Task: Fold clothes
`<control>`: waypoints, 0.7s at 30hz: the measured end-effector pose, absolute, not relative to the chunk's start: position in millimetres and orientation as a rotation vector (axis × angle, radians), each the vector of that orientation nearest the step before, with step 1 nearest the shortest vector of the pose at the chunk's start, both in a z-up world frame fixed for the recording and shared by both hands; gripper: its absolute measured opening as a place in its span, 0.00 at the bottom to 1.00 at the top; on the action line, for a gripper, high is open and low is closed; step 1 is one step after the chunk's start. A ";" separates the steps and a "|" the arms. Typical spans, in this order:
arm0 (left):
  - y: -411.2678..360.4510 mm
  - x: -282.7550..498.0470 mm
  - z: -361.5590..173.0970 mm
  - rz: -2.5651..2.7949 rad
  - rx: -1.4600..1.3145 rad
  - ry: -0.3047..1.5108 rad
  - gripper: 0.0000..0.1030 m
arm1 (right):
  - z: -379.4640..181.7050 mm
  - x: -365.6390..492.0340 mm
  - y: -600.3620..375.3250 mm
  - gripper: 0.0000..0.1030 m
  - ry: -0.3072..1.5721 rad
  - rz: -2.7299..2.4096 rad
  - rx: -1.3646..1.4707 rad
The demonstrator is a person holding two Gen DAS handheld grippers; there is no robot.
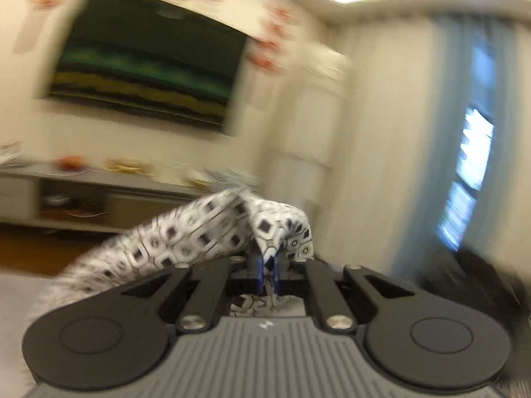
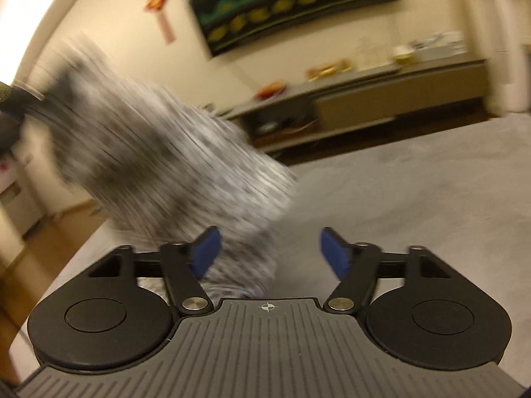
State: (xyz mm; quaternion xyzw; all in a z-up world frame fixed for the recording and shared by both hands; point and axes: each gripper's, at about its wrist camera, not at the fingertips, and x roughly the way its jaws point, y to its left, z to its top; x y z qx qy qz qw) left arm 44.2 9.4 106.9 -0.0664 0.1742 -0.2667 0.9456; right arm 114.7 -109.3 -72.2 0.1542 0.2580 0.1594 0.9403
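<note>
Garment (image 1: 186, 242): 1 black-and-white patterned piece, pinched at a bunched edge by the left gripper (image 1: 268, 265), whose blue pads are closed on the cloth. It hangs lifted above the grey bed surface (image 2: 415, 199), its lower end trailing just ahead of the right gripper (image 2: 268, 252), whose jaws stand wide apart and hold nothing. Judged step: lifting and shaking out before folding. The next move likely calls for the right gripper to catch a second edge. Beyond the garment: 1 low cabinet (image 2: 381, 99), 1 wall screen (image 2: 298, 10).
</note>
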 end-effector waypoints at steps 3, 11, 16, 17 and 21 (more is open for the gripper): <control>-12.3 54.1 44.2 -0.514 -0.086 0.645 0.20 | -77.7 126.1 -144.0 0.68 0.579 0.207 0.440; 63.0 31.4 -8.5 -0.332 -0.310 0.753 0.64 | -83.6 131.1 -172.1 0.75 0.596 0.238 0.543; 108.3 78.5 -31.4 -0.141 -0.401 0.864 0.71 | -84.5 132.4 -134.5 0.80 0.667 0.392 0.405; 105.6 87.3 -43.7 -0.108 -0.384 0.905 0.71 | -87.8 132.7 -127.1 0.80 0.691 0.409 0.369; 79.3 113.6 -77.4 -0.072 -0.283 0.935 0.69 | -103.8 137.5 -101.9 0.81 0.794 0.407 0.205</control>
